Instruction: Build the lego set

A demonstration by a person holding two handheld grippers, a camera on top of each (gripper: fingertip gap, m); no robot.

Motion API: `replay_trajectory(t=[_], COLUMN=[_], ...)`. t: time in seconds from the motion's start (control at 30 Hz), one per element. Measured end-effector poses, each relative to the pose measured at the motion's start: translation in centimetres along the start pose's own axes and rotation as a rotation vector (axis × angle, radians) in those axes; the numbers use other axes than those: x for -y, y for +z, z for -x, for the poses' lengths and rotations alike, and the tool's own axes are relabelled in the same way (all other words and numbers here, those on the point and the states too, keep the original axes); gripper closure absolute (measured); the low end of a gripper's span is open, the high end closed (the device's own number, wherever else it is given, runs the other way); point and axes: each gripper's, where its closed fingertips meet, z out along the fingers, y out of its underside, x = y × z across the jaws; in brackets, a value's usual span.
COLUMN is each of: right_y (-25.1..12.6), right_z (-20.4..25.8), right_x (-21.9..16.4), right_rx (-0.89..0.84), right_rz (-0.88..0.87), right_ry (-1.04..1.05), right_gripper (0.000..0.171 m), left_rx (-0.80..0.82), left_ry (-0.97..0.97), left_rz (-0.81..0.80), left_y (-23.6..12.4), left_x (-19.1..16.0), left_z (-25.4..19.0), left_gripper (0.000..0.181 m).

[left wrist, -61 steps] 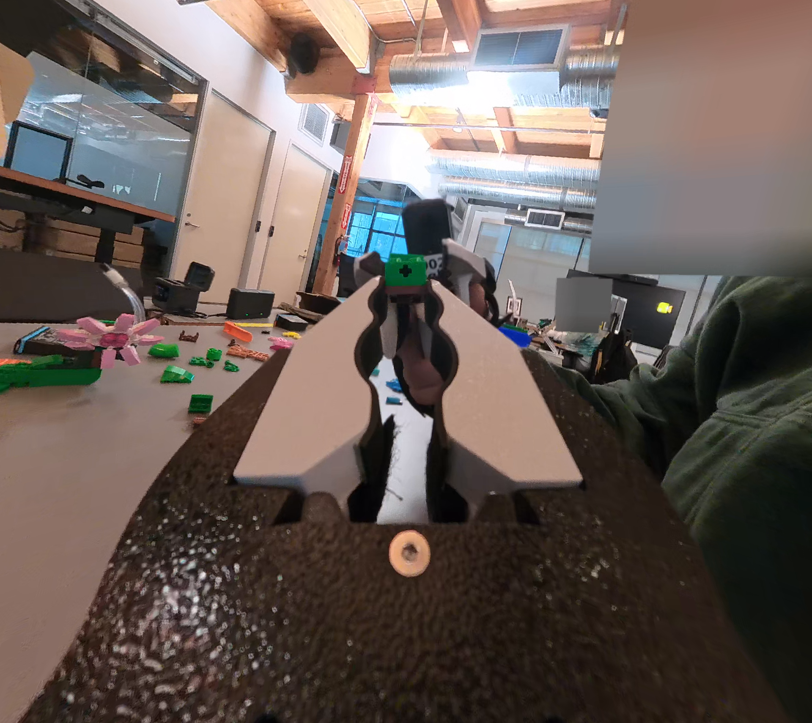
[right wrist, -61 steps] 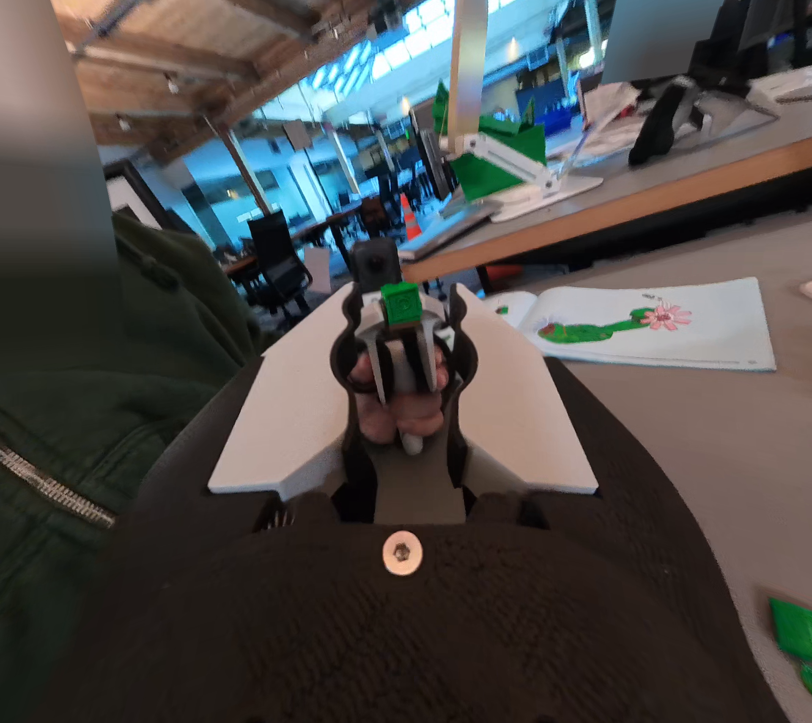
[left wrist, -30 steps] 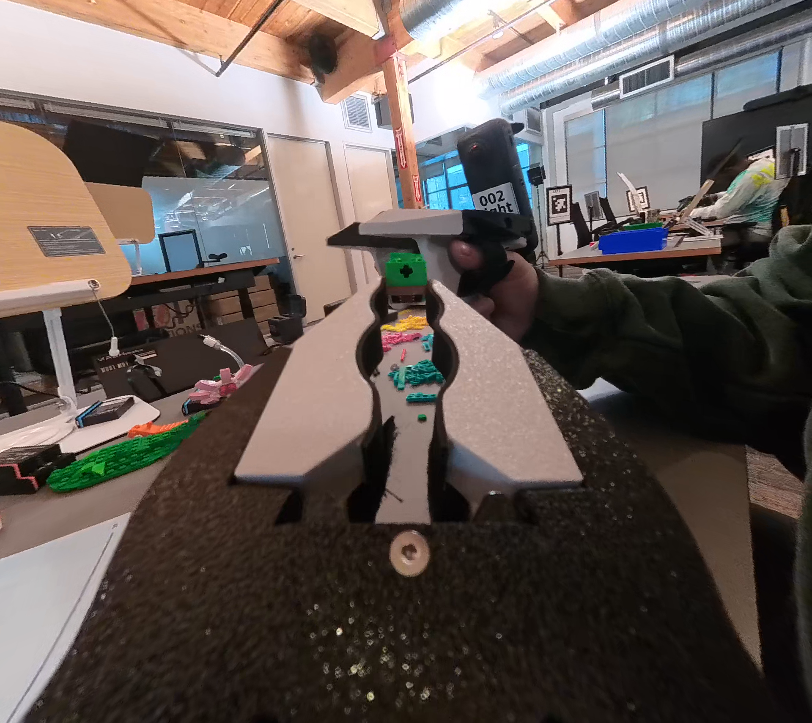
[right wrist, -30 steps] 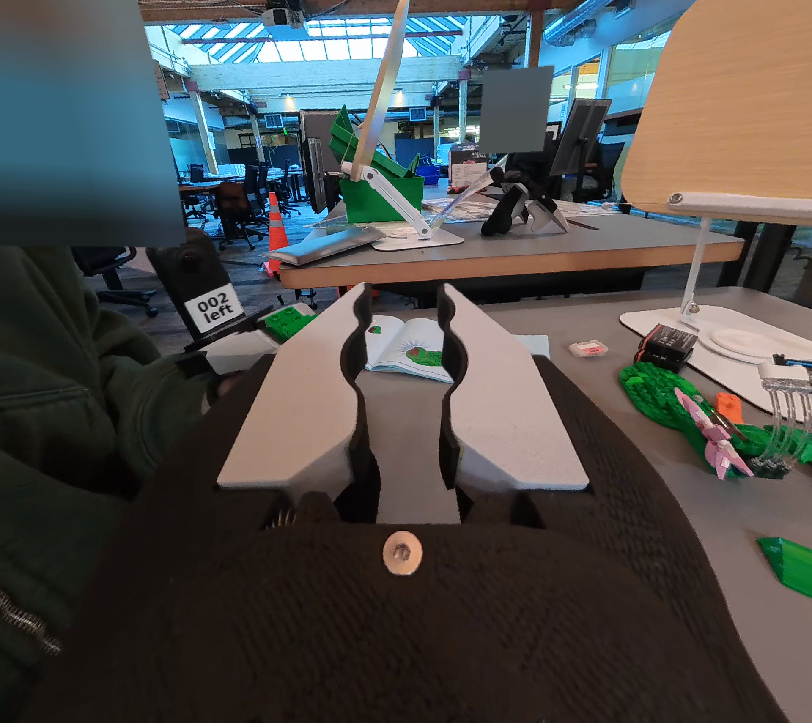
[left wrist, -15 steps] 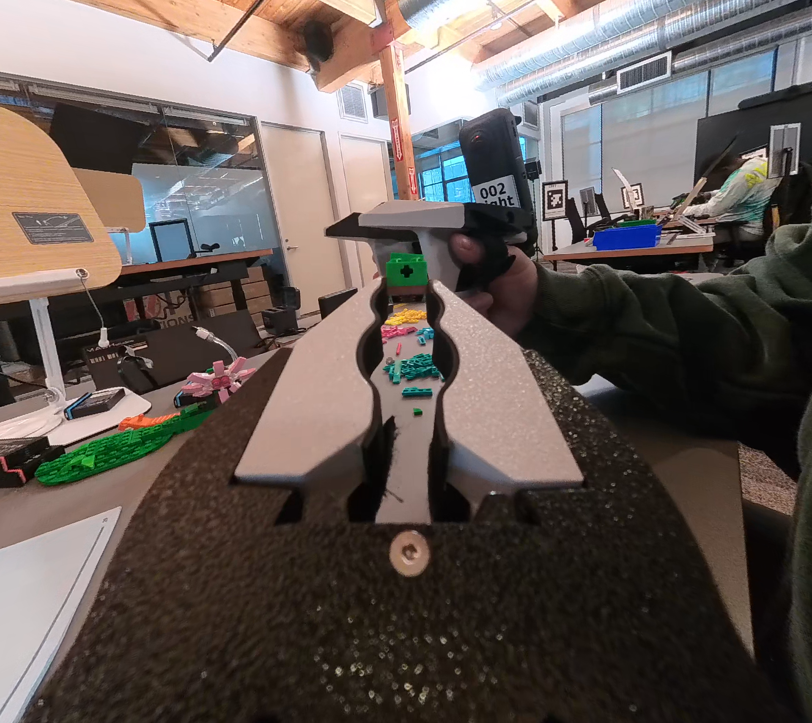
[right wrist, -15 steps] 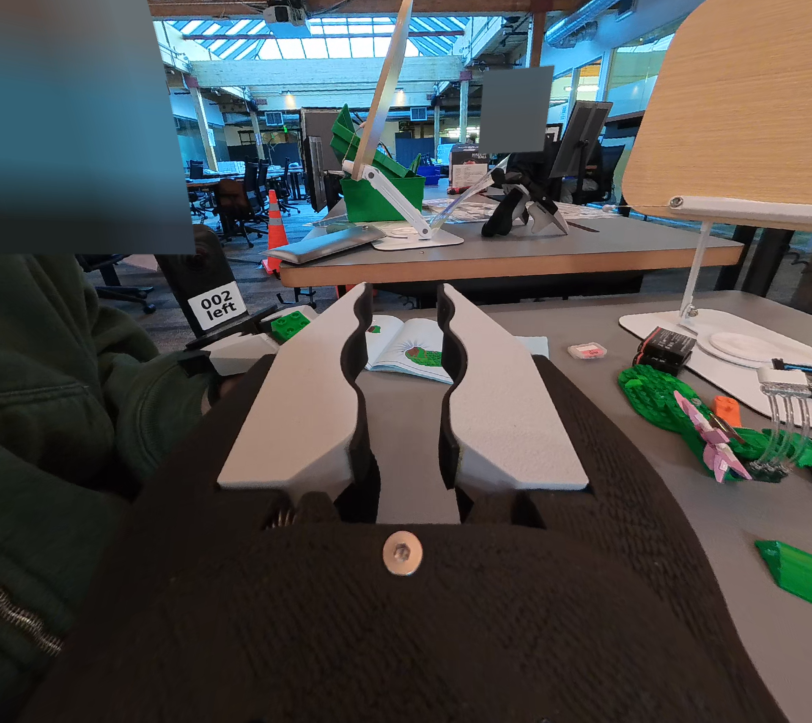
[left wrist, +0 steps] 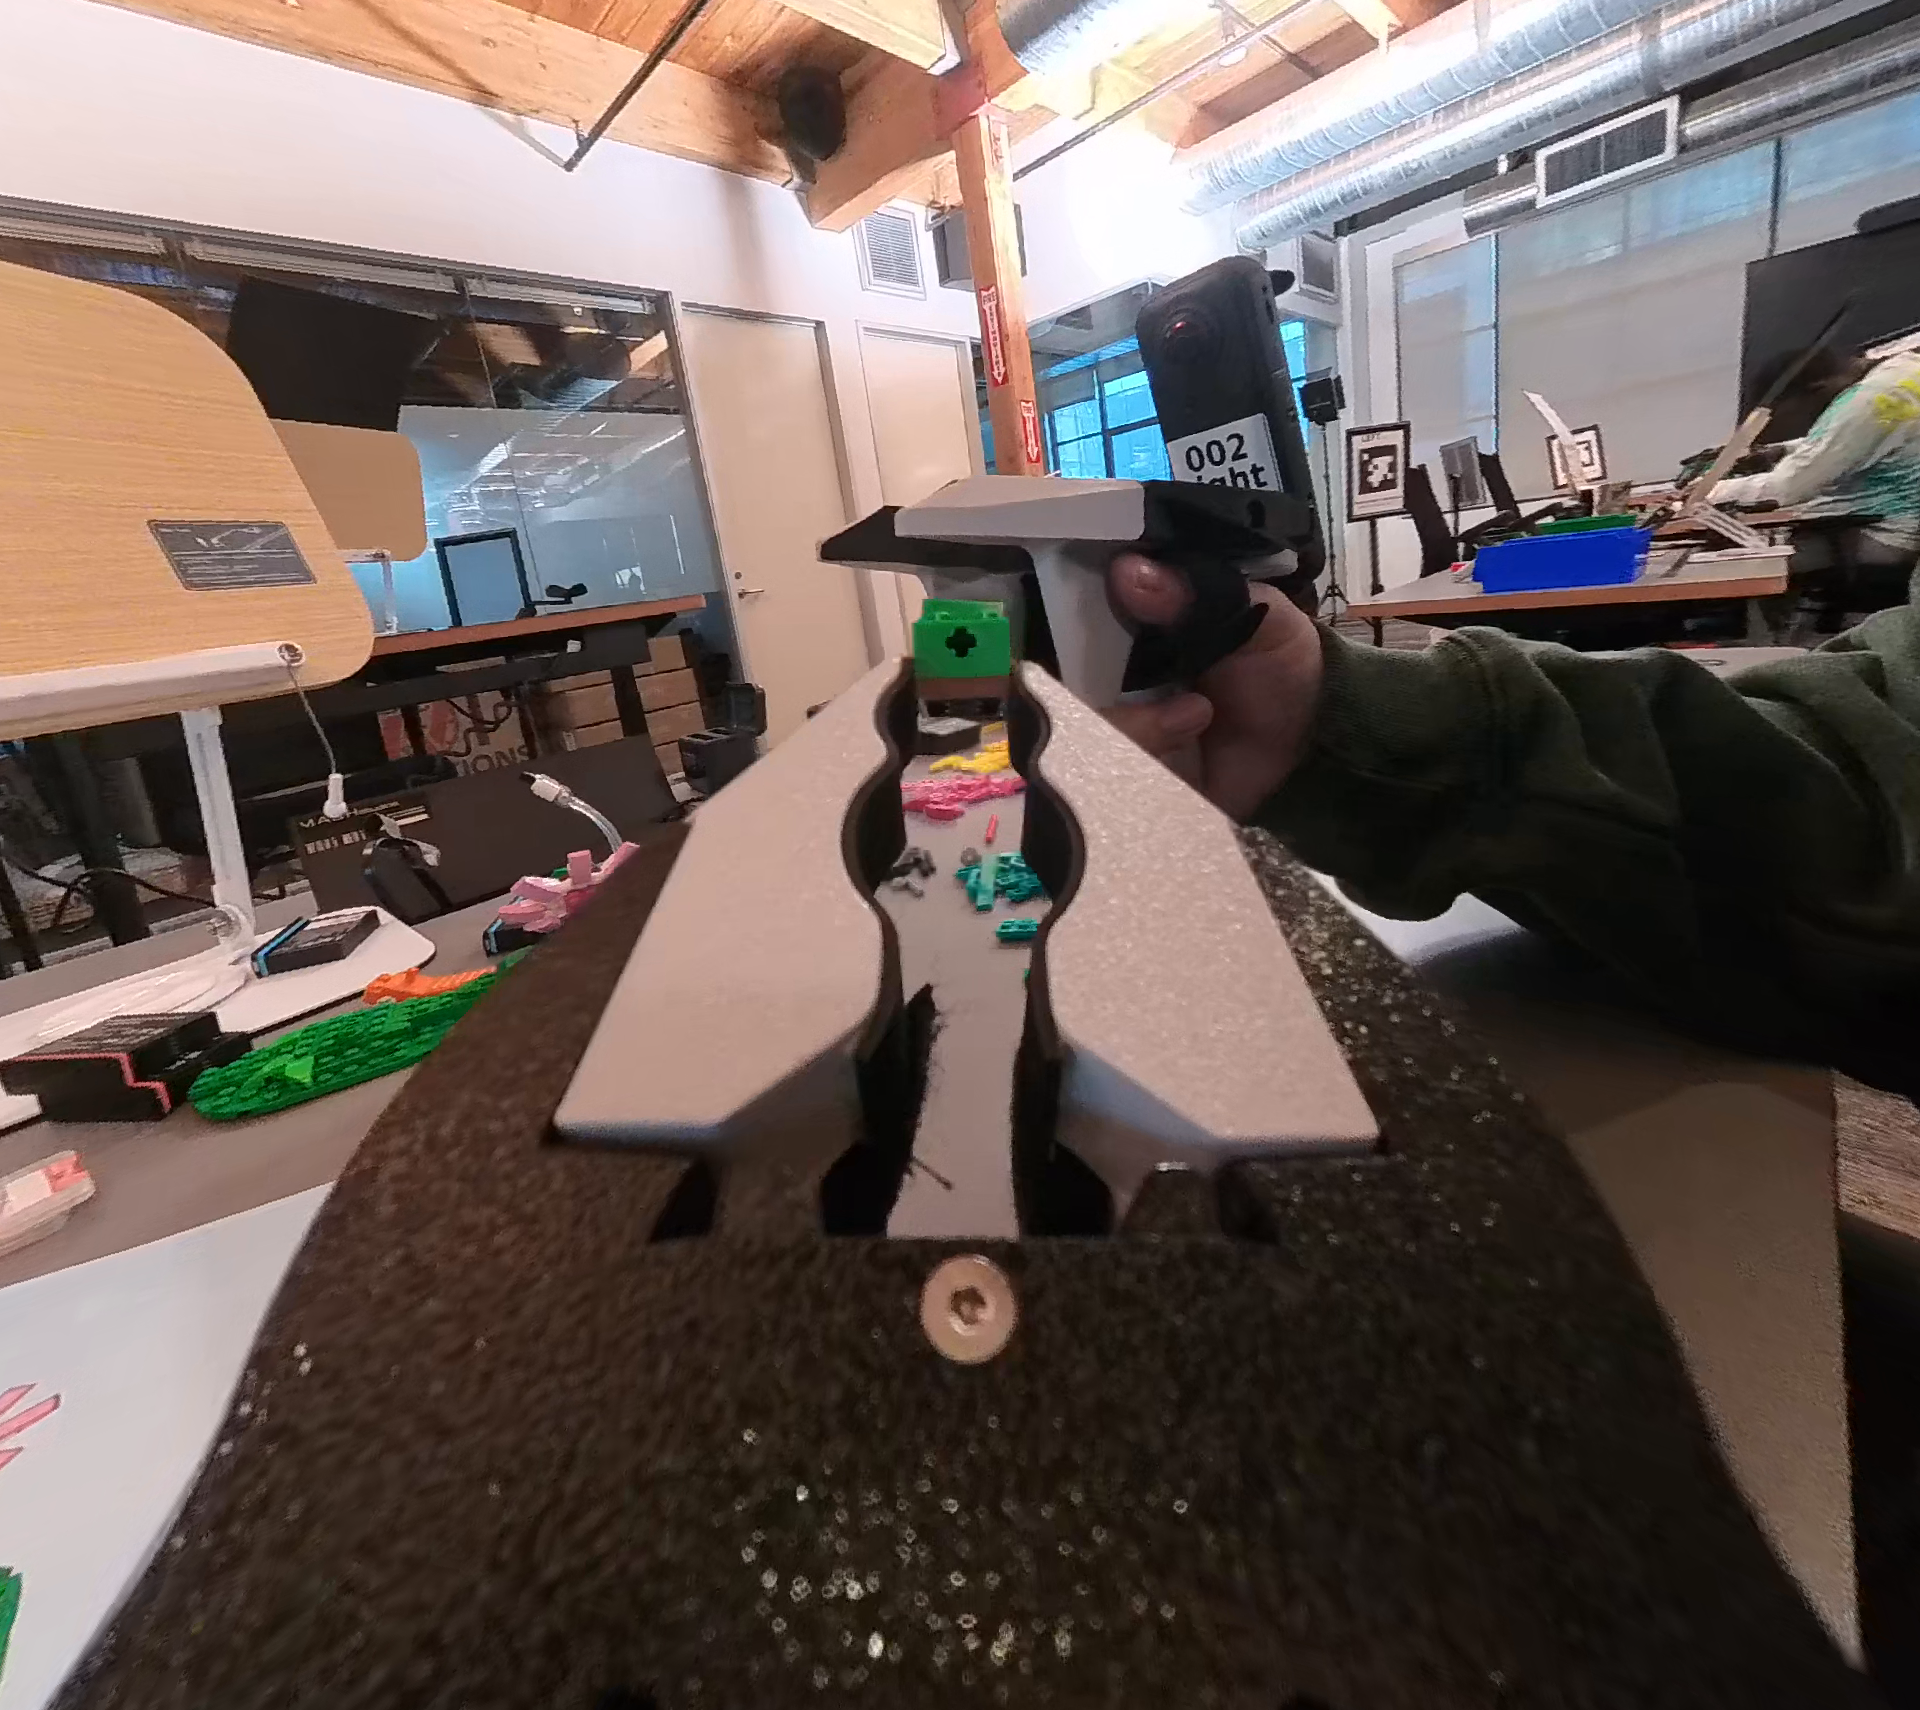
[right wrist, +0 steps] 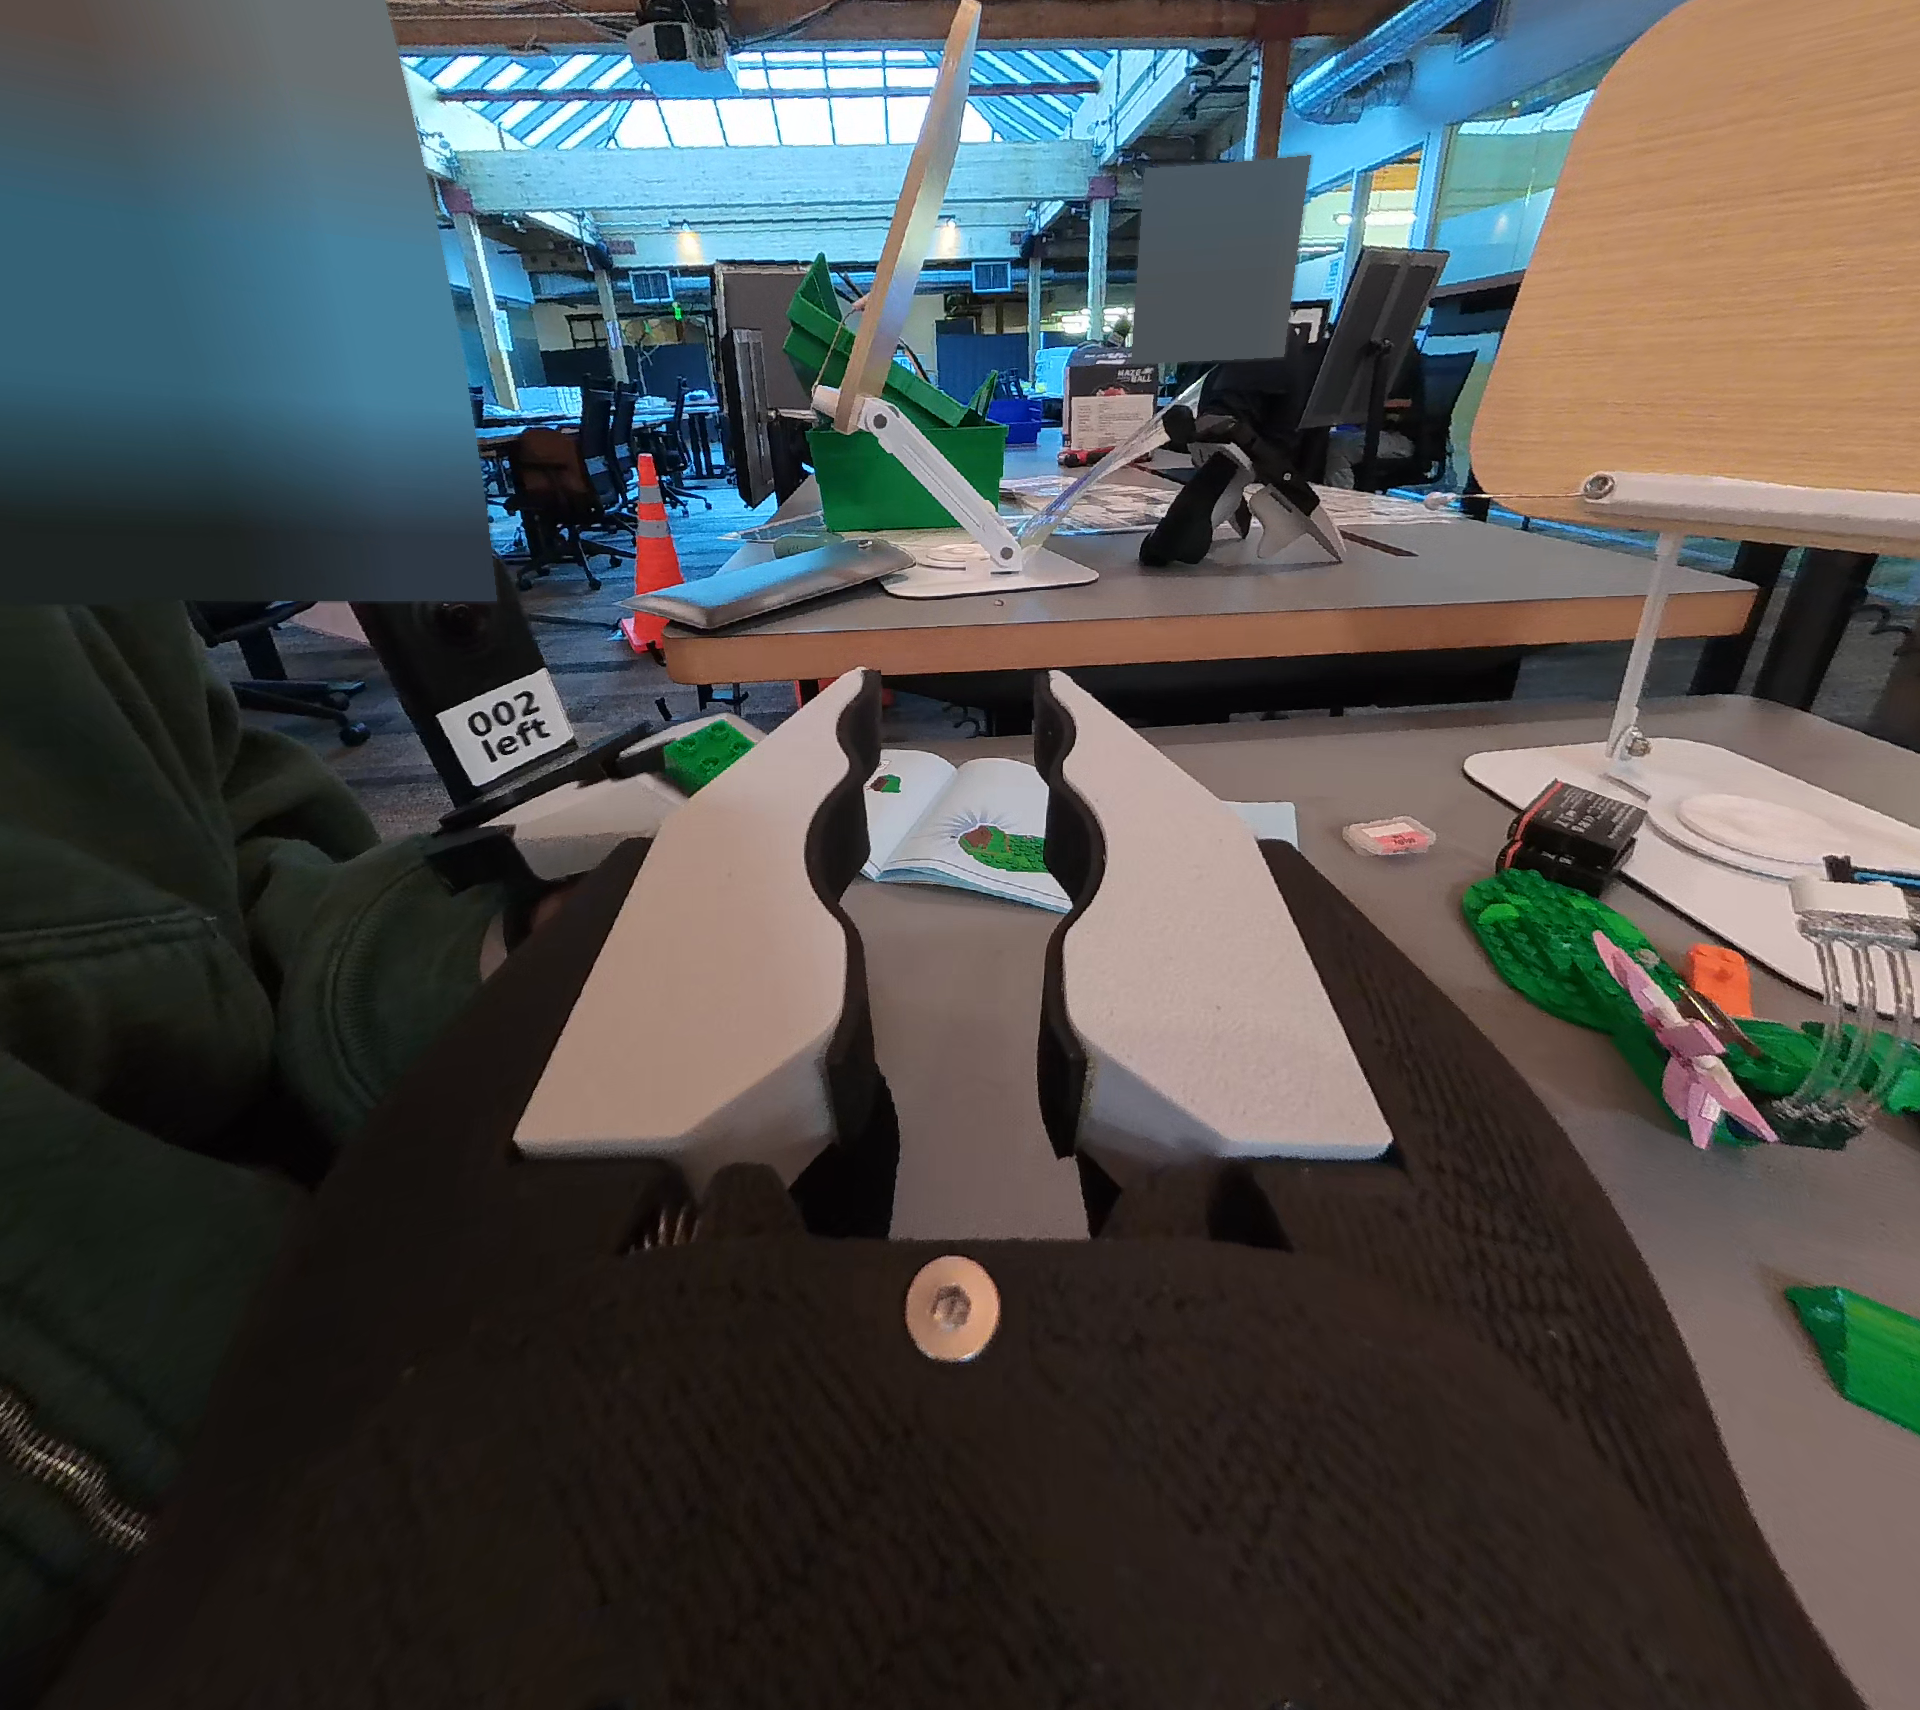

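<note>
Green brick (left wrist: 960,644) is sitting pinched at the left gripper (left wrist: 961,686) tips, raised above the table (left wrist: 1704,1245); the right gripper (right wrist: 957,696) is gaping empty, so keeping the squeeze square is mattering while aligning studs

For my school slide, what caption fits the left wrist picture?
Left tongs pinch a green lego brick above the table's scattered pieces, right tongs close behind.

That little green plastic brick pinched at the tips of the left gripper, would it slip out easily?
Possibly. The green plastic brick looks smooth, hard and light, and the left gripper pinches only its lower part at the very fingertips. A nudge might twist it loose; being stiff, it probably won't bend.
</note>
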Motion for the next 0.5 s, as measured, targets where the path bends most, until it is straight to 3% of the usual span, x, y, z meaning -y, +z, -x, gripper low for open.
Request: replay_trajectory(t=[0.27, 0.37, 0.5], right_y=[0.1, 0.2, 0.7], right_z=[1.4, 3.2, 4.3], right_x=[0.0, -0.4, -2.5], right_rx=[0.053, 0.095, 0.034], right_rz=[0.018, 0.059, 0.199], right_ry=[-0.084, -0.307, -0.784], right_gripper=[0.140, 0.129, 0.122], left_rx=[0.057, 0.068, 0.054], left_ry=[0.007, -0.043, -0.077], left_rz=[-0.004, -0.018, -0.022], left_y=[-0.3, -0.4, -0.4], left_x=[0.1, 0.2, 0.2], left_z=[0.9, 1.4, 1.4], left_gripper=[0.168, 0.168, 0.167])
